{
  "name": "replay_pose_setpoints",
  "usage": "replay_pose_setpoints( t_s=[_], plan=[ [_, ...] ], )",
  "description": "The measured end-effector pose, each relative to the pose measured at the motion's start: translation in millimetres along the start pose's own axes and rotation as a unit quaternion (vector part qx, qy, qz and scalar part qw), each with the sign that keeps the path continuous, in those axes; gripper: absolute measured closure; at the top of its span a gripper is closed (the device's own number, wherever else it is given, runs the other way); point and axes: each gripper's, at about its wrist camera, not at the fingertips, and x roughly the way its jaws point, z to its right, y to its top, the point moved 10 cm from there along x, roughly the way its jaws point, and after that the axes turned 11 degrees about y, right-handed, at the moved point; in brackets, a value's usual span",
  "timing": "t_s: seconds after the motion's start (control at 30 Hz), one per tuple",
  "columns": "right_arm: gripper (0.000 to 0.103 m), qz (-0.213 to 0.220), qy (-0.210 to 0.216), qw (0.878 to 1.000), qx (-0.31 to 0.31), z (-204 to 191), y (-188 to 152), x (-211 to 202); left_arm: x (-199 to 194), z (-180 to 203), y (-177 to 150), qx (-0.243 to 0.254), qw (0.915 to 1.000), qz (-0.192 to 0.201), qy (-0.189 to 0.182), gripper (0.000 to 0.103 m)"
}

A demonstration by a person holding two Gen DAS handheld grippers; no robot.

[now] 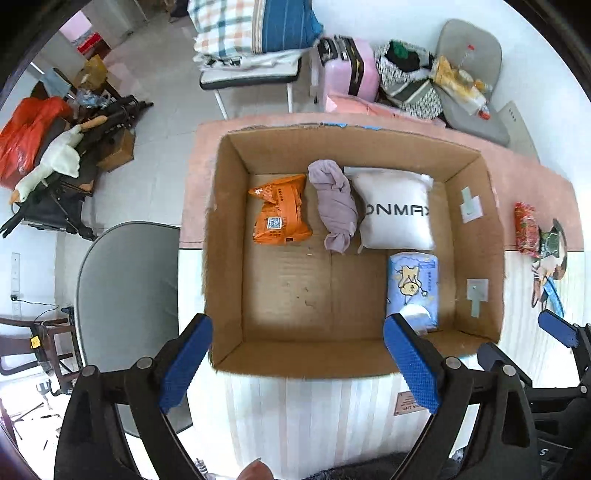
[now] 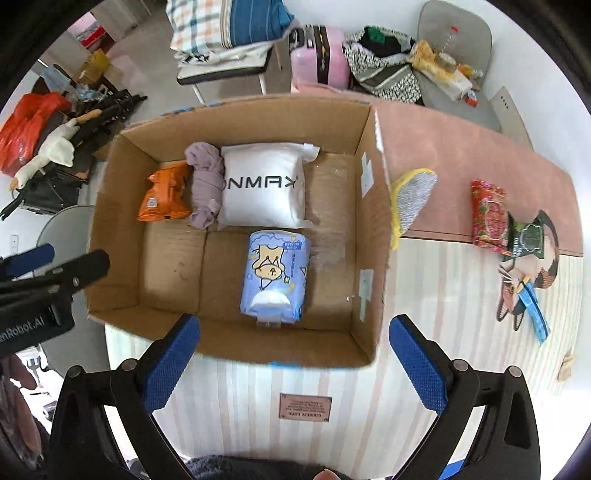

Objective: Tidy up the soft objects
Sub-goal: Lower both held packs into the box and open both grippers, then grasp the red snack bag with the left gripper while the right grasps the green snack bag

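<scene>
An open cardboard box [image 1: 229, 258] [image 2: 373, 221] stands on the table. Inside lie an orange packet [image 1: 282, 212] [image 2: 166, 194], a knotted lilac cloth [image 1: 336, 205] [image 2: 207, 184], a white pillow pack [image 1: 397, 210] [image 2: 264, 186] and a blue tissue pack [image 1: 413, 286] [image 2: 275, 275]. Right of the box lie a yellow-edged grey mitt [image 2: 412, 197] and a red floral packet [image 1: 526, 229] [image 2: 489, 216]. My left gripper [image 1: 299, 363] is open and empty over the box's near wall. My right gripper [image 2: 293, 363] is open and empty at the box's near wall.
The table has a pink cloth [image 2: 461, 147] at the back and a striped top [image 2: 295, 387] in front. A grey chair [image 1: 125, 295] stands at the left. Chairs with bedding [image 1: 255, 29], a pink suitcase [image 1: 347, 70] and bags stand behind the table.
</scene>
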Motion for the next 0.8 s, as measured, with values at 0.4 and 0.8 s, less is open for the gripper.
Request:
replay_pose_setpoints(
  t_s=[0.4,0.8],
  plan=[
    [0.000,0.041,0.064,0.997,-0.002,-9,-30,-63,-66,11,-14,-0.009,0.9977,0.067,-0.004,0.000],
    [0.000,0.108,0.042,0.973,0.198,213,4,-120,-93,200,71,0.110,0.9899,0.083,-0.034,0.000]
  ],
)
